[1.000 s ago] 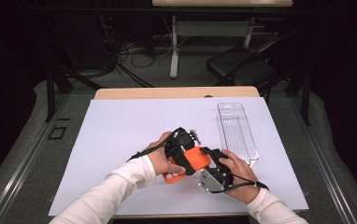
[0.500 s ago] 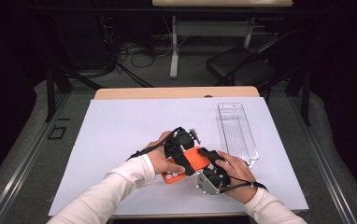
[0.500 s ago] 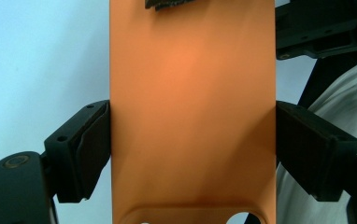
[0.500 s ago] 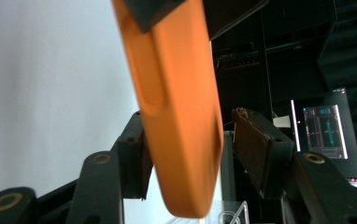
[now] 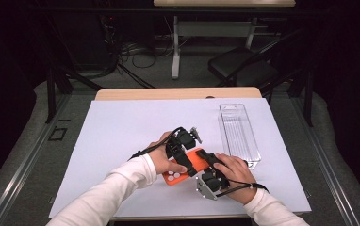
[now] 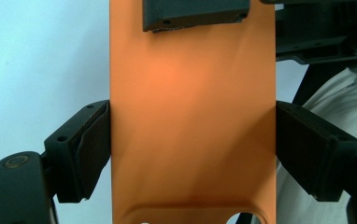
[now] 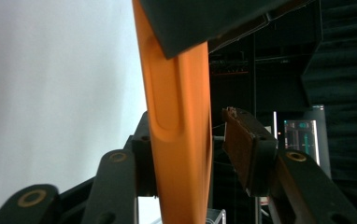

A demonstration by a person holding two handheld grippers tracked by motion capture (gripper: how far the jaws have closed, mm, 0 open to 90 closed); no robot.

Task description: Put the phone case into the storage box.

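Orange phone case (image 5: pixel 187 165) pinched by left tool (image 6: pixel 193 140), right tool (image 7: pixel 190 154) spread around its edge

In the high view both hands covered much of the orange case (image 5: pixel 184 169), so only its near corner (with a few pale spots too small to make out) and a strip between the two hand-held grippers showed. The jaws of the right hand-held gripper (image 5: pixel 205 159) lay under the right hand (image 5: pixel 232 170), and how they stood there could not be told. In the left gripper view the case ran off the top and bottom edges, and a dark block (image 6: pixel 195 14) at the top was cut by the edge. In the right gripper view the case was blurred and cropped at both ends; a small lit screen (image 7: pixel 301 137) behind was unreadable.
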